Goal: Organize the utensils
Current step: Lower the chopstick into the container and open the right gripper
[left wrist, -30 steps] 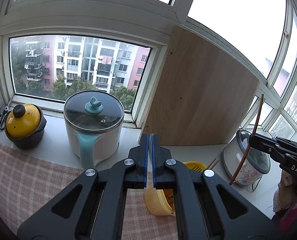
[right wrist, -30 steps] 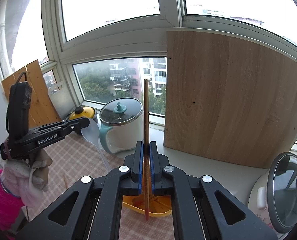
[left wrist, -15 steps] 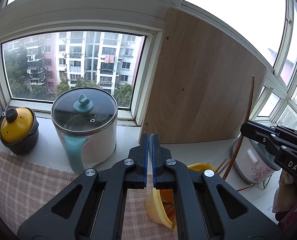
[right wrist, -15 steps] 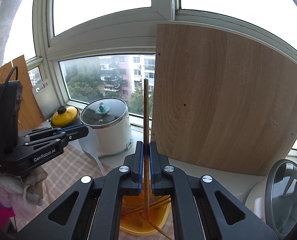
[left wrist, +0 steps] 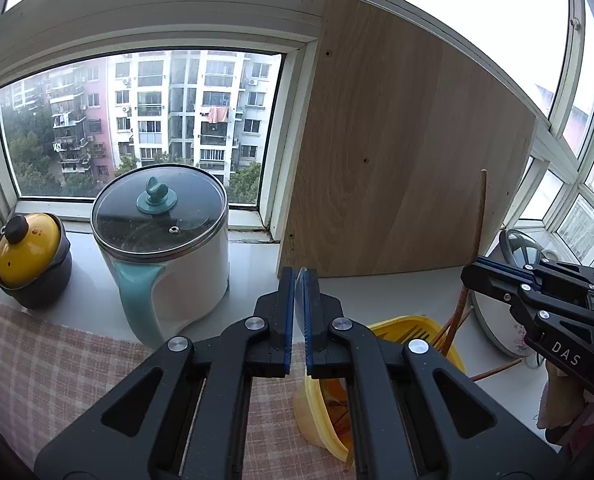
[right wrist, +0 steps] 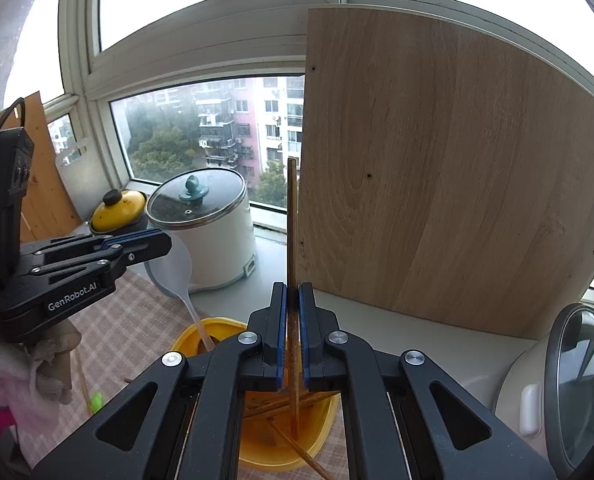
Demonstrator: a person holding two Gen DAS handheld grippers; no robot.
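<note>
Wooden chopstick (right wrist: 292, 240) is standing upright, pinched near its lower third in the closed right gripper (right wrist: 292, 316), tip hanging inside the yellow basket (right wrist: 225, 326) just below. Light, stiff, likely slick; a mid-shaft hold suits it. Left gripper (left wrist: 297, 300) is clamping a translucent spoon (right wrist: 179, 276), thin plastic, probably bendy. Checked cloth (left wrist: 37, 360) is covering the desk under both; window (left wrist: 145, 120) ahead.

Ahead of the right gripper (right wrist: 292, 300), a wood panel (right wrist: 457, 168) blocks the way. A rice cooker (right wrist: 569, 380) crowds its right, the left gripper (right wrist: 153, 240) its left; bare sill (right wrist: 265, 280) between.
</note>
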